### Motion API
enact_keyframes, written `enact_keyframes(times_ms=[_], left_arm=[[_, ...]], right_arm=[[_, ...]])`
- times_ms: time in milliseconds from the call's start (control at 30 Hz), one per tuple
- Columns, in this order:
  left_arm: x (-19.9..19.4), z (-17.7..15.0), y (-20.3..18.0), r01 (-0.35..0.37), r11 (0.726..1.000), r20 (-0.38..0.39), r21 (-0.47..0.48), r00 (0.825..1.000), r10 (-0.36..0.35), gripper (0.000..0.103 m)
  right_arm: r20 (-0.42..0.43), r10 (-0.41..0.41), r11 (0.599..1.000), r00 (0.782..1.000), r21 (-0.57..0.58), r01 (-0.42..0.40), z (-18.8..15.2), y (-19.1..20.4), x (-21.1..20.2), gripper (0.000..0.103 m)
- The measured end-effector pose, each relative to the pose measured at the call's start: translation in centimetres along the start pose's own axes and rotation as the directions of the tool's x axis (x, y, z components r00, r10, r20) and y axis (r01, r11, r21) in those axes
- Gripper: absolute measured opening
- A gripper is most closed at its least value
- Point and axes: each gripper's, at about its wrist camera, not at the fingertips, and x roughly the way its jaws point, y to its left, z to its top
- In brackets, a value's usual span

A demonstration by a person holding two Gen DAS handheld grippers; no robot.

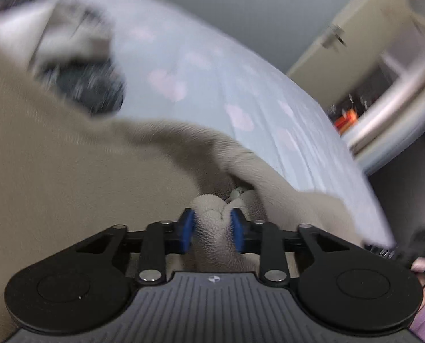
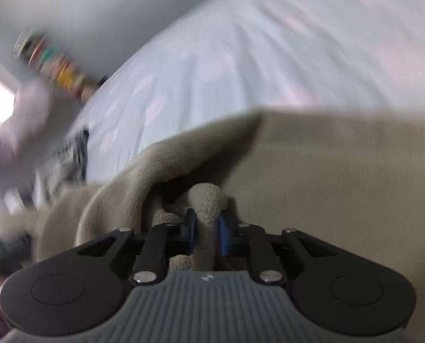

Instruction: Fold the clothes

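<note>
Both grippers, left gripper (image 1: 212, 230) and right gripper (image 2: 207, 233), have jaws pinching the beige fleece garment (image 1: 69, 177) over the bed (image 1: 212, 65), mid-fold; next, I judge, carry the held edge across evenly.

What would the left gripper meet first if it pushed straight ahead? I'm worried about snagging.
The left gripper, jaws shut on a bunch of the beige fleece garment, would run into more of that garment's raised folds, then likely the pale blue bedsheet; depth is unclear.

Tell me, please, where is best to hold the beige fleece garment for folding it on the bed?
Probably at its bunched edge, from the near side: the left tool and right tool each pinch a thick fold of the beige fleece garment there, leaving the rest flat.
</note>
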Motion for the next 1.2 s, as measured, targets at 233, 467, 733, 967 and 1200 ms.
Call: enact_keyframes(times_ms=[233,467,733,967,1200], left_arm=[[0.9,-1.5,-0.9,-0.116,0.983,0.003,0.143,0.993,0.117,0.018],[-2.7,-0.9,-2.1,-0.126,0.98,0.057,0.152,0.991,0.119,0.03],[-6.0,-2.0,-6.4,-0.014,0.982,0.111,0.191,0.994,-0.007,0.05],[-2.6,-3.5,-6.6,-0.005,0.993,0.012,0.117,1.0,0.004,0.026],[-1.1,-4.0,-4.4,-0.069,0.99,-0.063,0.119,0.995,0.077,0.006]], right_arm=[[0.047,-0.109,0.957,0.993,-0.264,0.118,-1.5,1.9,0.8,0.015],[0.059,-0.15,0.977,0.987,-0.148,0.157,-1.4,0.7,-2.1,0.038],[0.13,0.003,0.999,0.992,-0.053,0.004,-1.4,3.9,-6.5,0.038],[0.111,0.062,0.992,0.992,0.101,-0.073,-1.1,4.8,-3.8,0.039],[0.033,-0.014,0.997,0.999,0.079,0.011,-2.0,3.9,-2.0,0.011]])
